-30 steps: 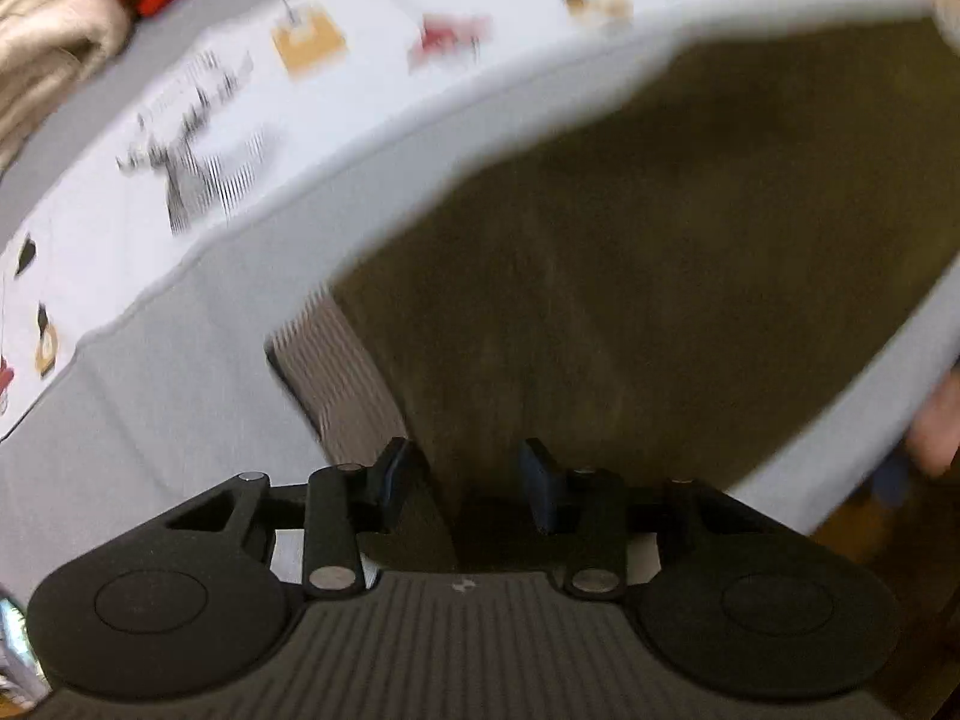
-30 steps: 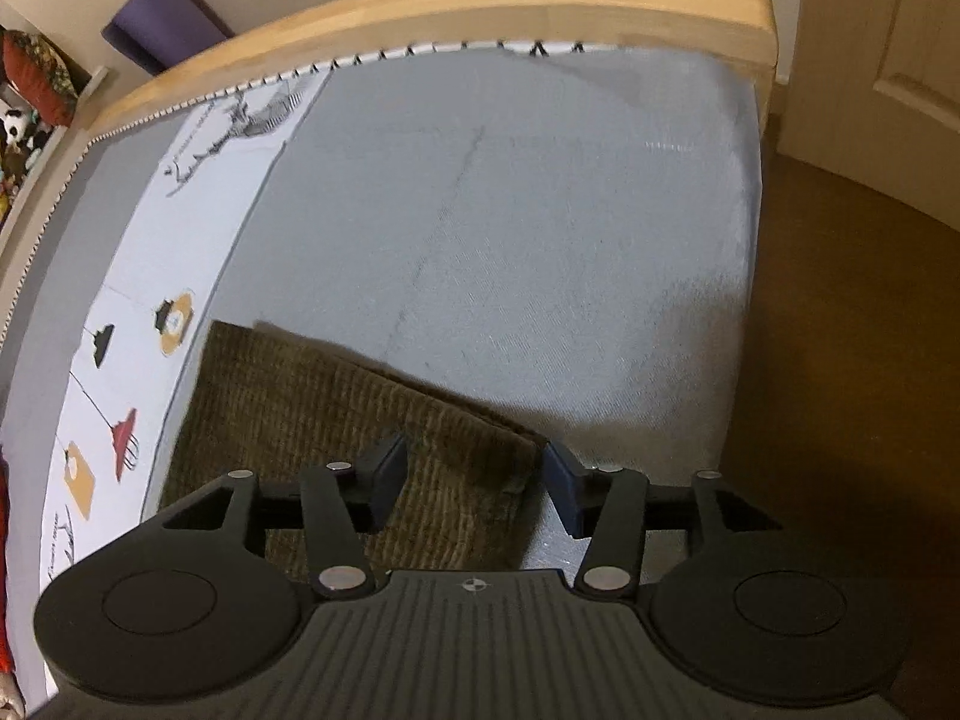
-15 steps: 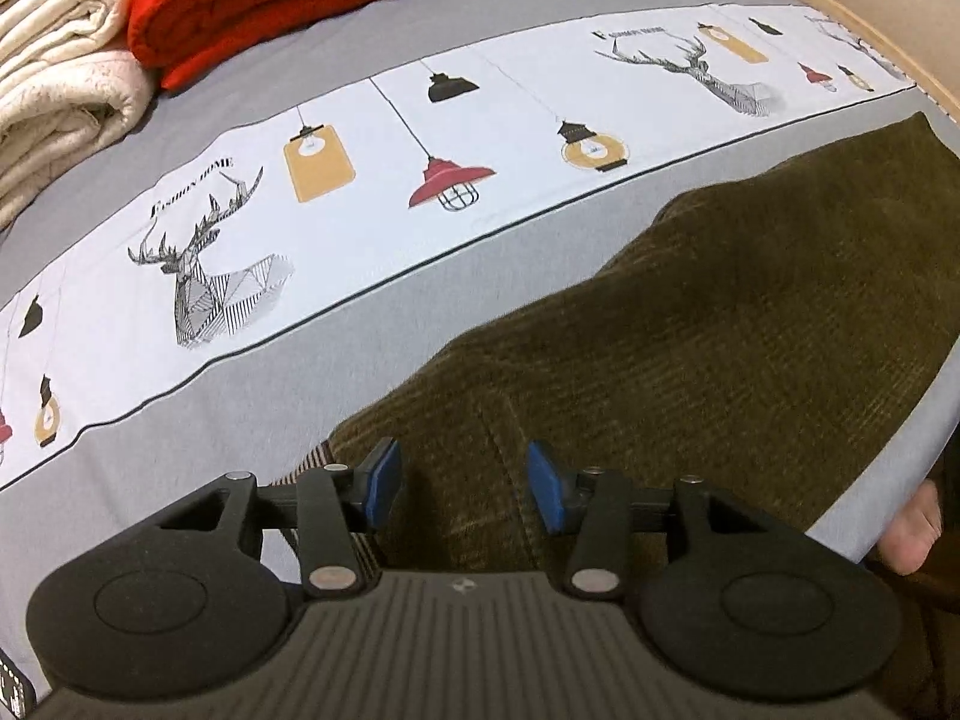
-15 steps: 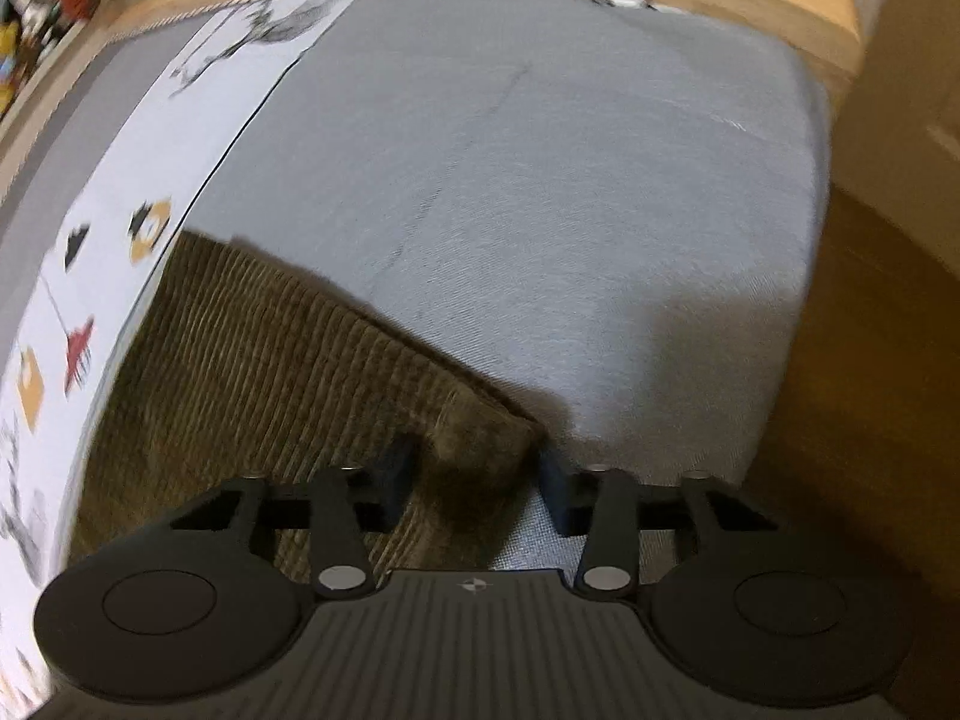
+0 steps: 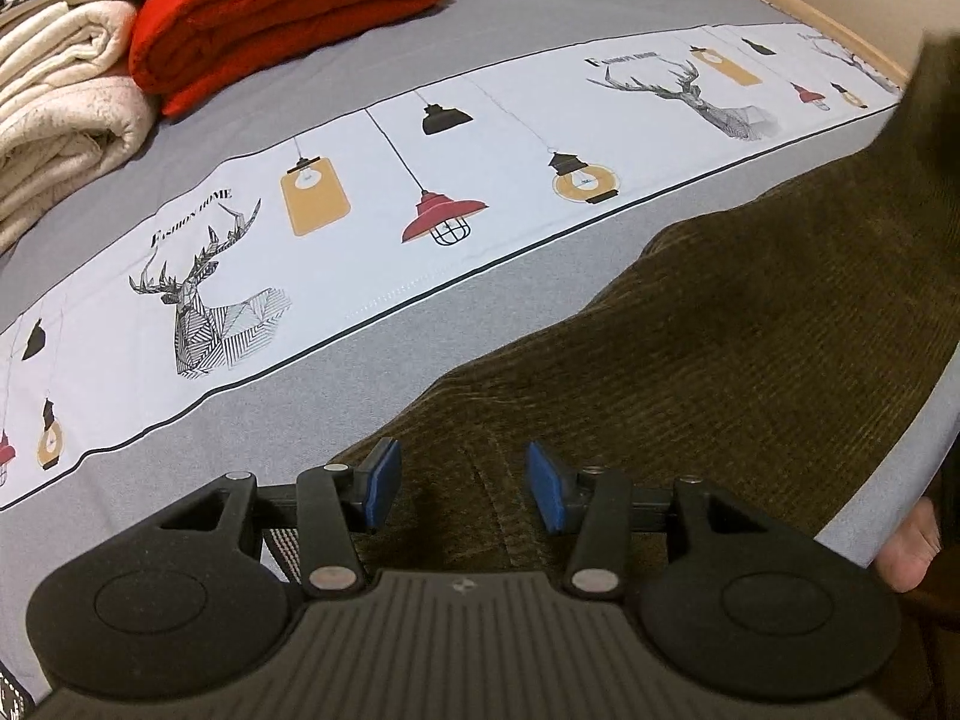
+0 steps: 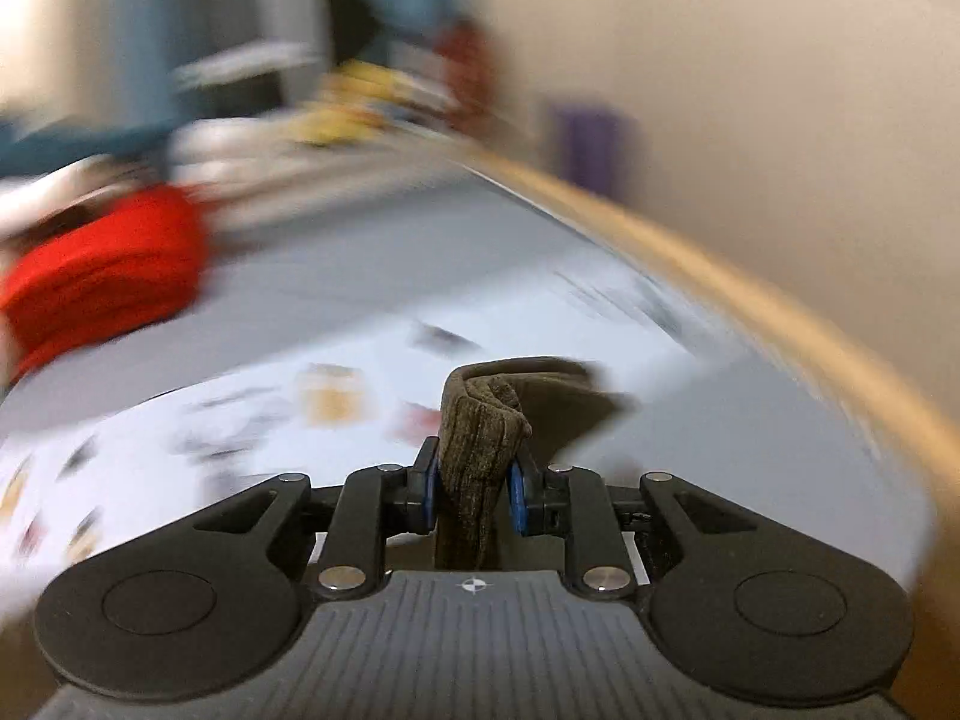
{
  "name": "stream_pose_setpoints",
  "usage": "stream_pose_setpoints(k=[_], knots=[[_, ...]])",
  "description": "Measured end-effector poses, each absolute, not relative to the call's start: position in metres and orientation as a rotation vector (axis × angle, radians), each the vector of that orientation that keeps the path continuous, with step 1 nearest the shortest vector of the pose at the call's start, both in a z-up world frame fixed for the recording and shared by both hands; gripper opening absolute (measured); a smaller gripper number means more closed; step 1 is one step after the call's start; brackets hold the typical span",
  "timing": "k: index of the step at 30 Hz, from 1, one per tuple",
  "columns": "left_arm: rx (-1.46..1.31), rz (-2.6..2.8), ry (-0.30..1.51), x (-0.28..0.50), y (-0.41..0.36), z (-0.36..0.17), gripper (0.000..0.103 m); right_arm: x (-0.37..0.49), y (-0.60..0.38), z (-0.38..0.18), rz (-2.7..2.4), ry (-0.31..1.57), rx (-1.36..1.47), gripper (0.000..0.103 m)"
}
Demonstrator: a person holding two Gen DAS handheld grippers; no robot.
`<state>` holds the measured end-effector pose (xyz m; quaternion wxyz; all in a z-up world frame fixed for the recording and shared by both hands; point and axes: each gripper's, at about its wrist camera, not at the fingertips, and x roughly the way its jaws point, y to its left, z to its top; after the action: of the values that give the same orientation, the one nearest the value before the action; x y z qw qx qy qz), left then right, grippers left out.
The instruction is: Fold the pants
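Note:
Olive-brown corduroy pants (image 5: 720, 348) lie on the grey bed at the right of the left wrist view, with one end lifted at the far right edge (image 5: 936, 120). My left gripper (image 5: 459, 483) is open and low over the near end of the pants, its blue pads on either side of a seam. My right gripper (image 6: 471, 492) is shut on a bunched corner of the pants (image 6: 477, 438) and holds it up above the bed. The right wrist view is blurred by motion.
A folded red blanket (image 5: 282, 12) and cream blankets (image 5: 60, 114) lie at the far left of the bed. A white printed band (image 5: 372, 228) with deer and lamps crosses the sheet. The wooden bed frame (image 6: 750, 312) curves at the right. A bare foot (image 5: 912, 552) shows beside the bed edge.
My right gripper has shut on the pants' corner and lifted it, swinging fast. My left gripper has stayed open over the pants' near end and lowered slightly.

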<state>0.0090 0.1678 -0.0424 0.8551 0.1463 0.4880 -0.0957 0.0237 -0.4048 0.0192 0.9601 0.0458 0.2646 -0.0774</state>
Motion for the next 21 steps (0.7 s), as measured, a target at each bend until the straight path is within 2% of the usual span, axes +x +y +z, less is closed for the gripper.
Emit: stream_pose_setpoints(k=[2,5,8,10,13,15,17,21], knots=[[0.307,-0.205,1.025,0.009,0.167,-0.042,0.052,0.008,-0.324,0.020,0.030,0.488,-0.058,0.023],[0.310,-0.218,1.028,0.008,0.163,-0.043,0.052,-0.014,-0.221,-0.010,0.299,0.519,-0.220,0.024],[0.316,-0.235,1.034,0.007,0.158,-0.045,0.052,-0.027,-0.144,-0.063,0.554,0.667,-0.352,0.032],[0.313,-0.242,1.040,0.006,0.155,-0.046,0.054,-0.038,-0.110,-0.105,0.702,0.806,-0.466,0.032],[0.331,-0.262,1.041,0.004,0.152,-0.048,0.056,-0.048,-0.093,-0.123,0.776,0.892,-0.519,0.037],[0.338,-0.271,1.040,0.004,0.151,-0.049,0.057,-0.054,-0.095,-0.111,0.815,0.865,-0.482,0.051],[0.336,-0.272,1.042,0.006,0.152,-0.050,0.057,-0.052,-0.104,-0.097,0.795,0.817,-0.412,0.058],[0.340,-0.276,1.047,0.012,0.147,-0.052,0.057,-0.032,-0.115,-0.099,0.682,0.817,-0.371,0.059]])
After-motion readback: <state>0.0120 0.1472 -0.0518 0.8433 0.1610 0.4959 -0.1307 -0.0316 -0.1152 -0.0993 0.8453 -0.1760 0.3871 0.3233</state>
